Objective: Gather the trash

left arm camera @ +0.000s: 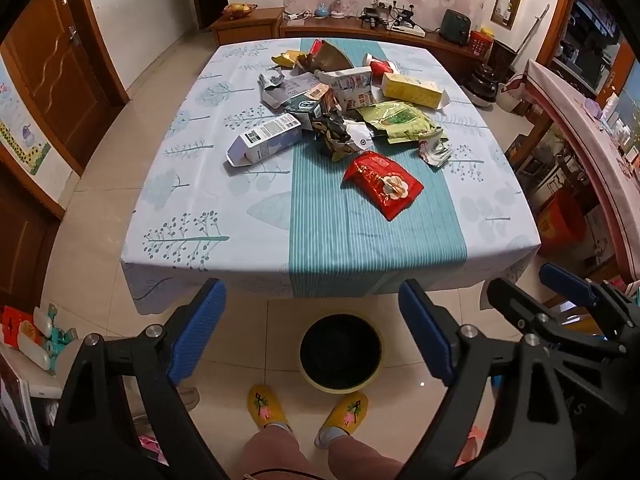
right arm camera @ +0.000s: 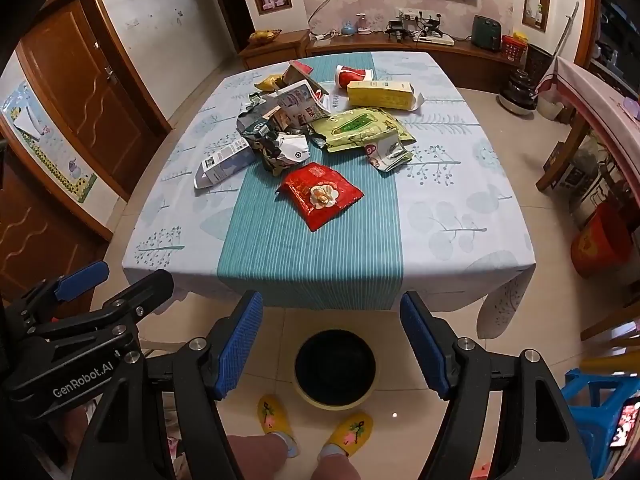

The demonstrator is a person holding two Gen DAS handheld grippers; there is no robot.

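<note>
A heap of trash lies on the far half of the table [left arm camera: 192,208] [right arm camera: 460,220]: a red snack bag [left arm camera: 383,185] [right arm camera: 322,195] nearest, a white carton [left arm camera: 264,141] [right arm camera: 224,162] to its left, a green bag [left arm camera: 396,120] [right arm camera: 360,128], a yellow box [left arm camera: 414,89] [right arm camera: 380,94] and crumpled wrappers behind. A round bin [left arm camera: 340,353] [right arm camera: 335,369] with a dark inside stands on the floor before the table. My left gripper [left arm camera: 314,332] and my right gripper [right arm camera: 332,342] hover side by side over the bin, short of the table's near edge, both open and empty.
A person's legs and yellow slippers [left arm camera: 308,410] [right arm camera: 316,426] stand just behind the bin. A blue stool [right arm camera: 596,412] is at the right, a red bucket [right arm camera: 600,246] beside another table. Wooden doors line the left wall and a low cabinet runs along the far wall.
</note>
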